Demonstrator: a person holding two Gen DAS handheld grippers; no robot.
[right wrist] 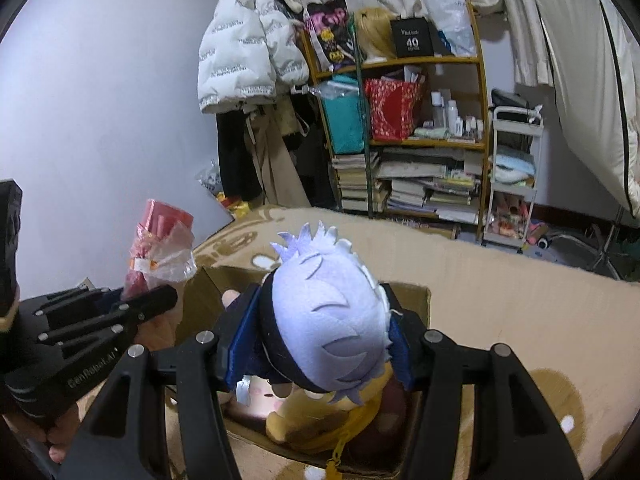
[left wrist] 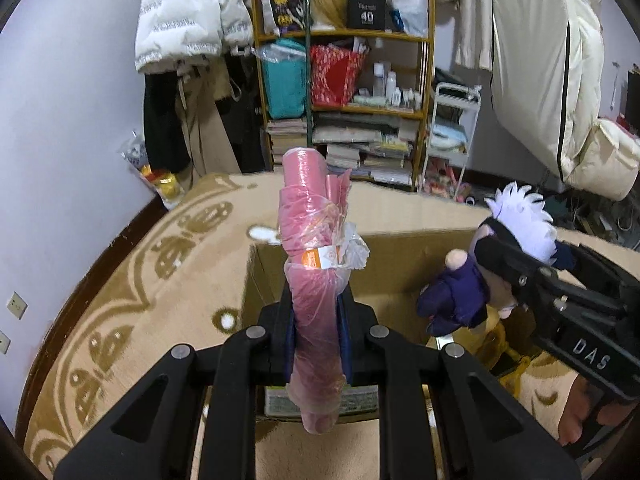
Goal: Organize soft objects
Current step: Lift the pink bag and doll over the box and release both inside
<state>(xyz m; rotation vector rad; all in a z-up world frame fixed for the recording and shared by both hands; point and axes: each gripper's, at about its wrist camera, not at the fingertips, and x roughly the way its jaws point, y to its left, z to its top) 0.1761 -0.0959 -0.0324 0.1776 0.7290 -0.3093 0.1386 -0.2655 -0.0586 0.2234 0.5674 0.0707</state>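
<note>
My left gripper (left wrist: 316, 340) is shut on a pink roll wrapped in clear plastic (left wrist: 310, 248), which stands upright above the near wall of an open cardboard box (left wrist: 256, 276). The same pink roll (right wrist: 154, 248) and left gripper (right wrist: 132, 300) show at the left of the right wrist view. My right gripper (right wrist: 320, 340) is shut on the head of a white-haired plush doll in dark clothes (right wrist: 324, 308), held over the box (right wrist: 420, 296). That doll (left wrist: 472, 284) and right gripper (left wrist: 516, 276) appear at the right of the left wrist view. A yellow plush toy (right wrist: 316, 420) lies inside the box.
The box sits on a beige patterned carpet (left wrist: 132, 296). Behind it stand a crowded wooden shelf (left wrist: 344, 92), hanging jackets (left wrist: 188, 20), a white trolley (left wrist: 452, 132) and a cream bedding bundle (left wrist: 552, 80). A person's bare foot (left wrist: 580, 412) is at the lower right.
</note>
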